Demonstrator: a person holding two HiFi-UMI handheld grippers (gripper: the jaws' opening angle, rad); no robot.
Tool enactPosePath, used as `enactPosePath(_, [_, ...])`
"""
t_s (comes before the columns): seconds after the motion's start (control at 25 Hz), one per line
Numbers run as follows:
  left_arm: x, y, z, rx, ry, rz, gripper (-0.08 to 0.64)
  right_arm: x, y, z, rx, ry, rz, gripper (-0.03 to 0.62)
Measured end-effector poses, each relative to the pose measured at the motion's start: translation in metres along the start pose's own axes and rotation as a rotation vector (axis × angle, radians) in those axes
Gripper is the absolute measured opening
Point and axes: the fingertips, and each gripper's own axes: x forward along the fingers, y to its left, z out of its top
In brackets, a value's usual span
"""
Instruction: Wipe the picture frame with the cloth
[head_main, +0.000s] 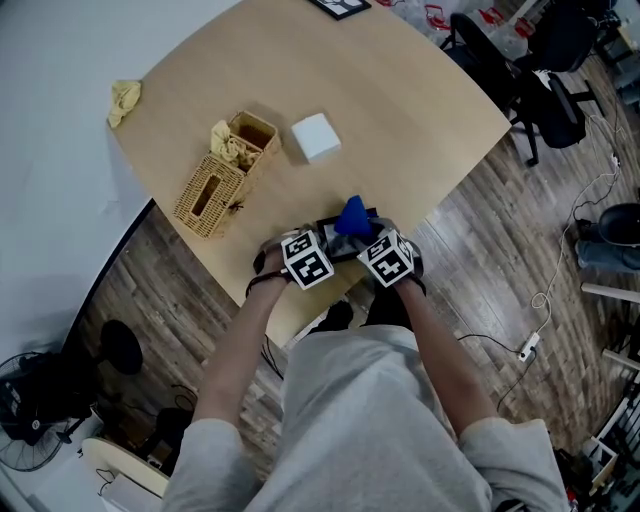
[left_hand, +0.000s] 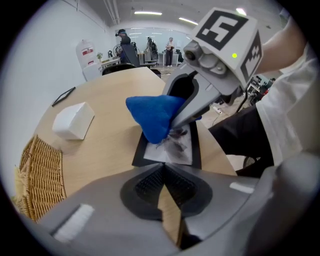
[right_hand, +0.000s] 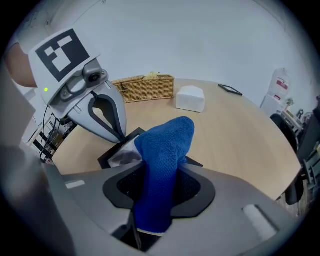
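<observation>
A black picture frame (head_main: 327, 227) (left_hand: 183, 152) (right_hand: 119, 155) with a pale print lies flat near the table's front edge, just ahead of me. My right gripper (head_main: 368, 238) (right_hand: 160, 176) is shut on a blue cloth (head_main: 352, 214) (left_hand: 152, 115) (right_hand: 165, 149), and the bunched cloth rests on the frame's top. My left gripper (head_main: 322, 243) (left_hand: 162, 169) is shut, its tips pinching the frame's near edge. In the left gripper view the right gripper (left_hand: 175, 128) comes in from the right over the frame. The left gripper (right_hand: 120, 138) meets the frame's corner in the right gripper view.
A wicker basket (head_main: 214, 186) (left_hand: 37, 175) (right_hand: 145, 88) holding a yellow rag stands left of the frame, and a white box (head_main: 315, 136) (left_hand: 74, 120) (right_hand: 190, 98) sits beyond. Another yellow rag (head_main: 125, 97) lies at the table's far left edge. Office chairs (head_main: 540, 60) stand to the right.
</observation>
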Motion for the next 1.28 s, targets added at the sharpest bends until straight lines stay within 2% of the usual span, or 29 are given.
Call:
enactPosePath(0.2, [-0.002,-0.002,0.002,-0.011,-0.016,-0.007,0.052,-0.001,-0.006,0.007,-0.017,0.002,-0.02,0.13])
enactPosePath(0.4, [0.0,0.0,0.002,-0.02,-0.025,-0.012,0.052,0.002,-0.029,0.024,-0.001,-0.027,-0.074,0.13])
enactPosePath(0.76, [-0.001,0.001,0.002,-0.058,-0.05,-0.012,0.052,0.011,-0.031,0.029,-0.003,0.014,-0.051,0.13])
enactPosePath(1.28, [-0.001,0.002,0.002,-0.072,-0.052,0.011,0.052,0.025,0.001,0.046,-0.052,0.023,0.012,0.13])
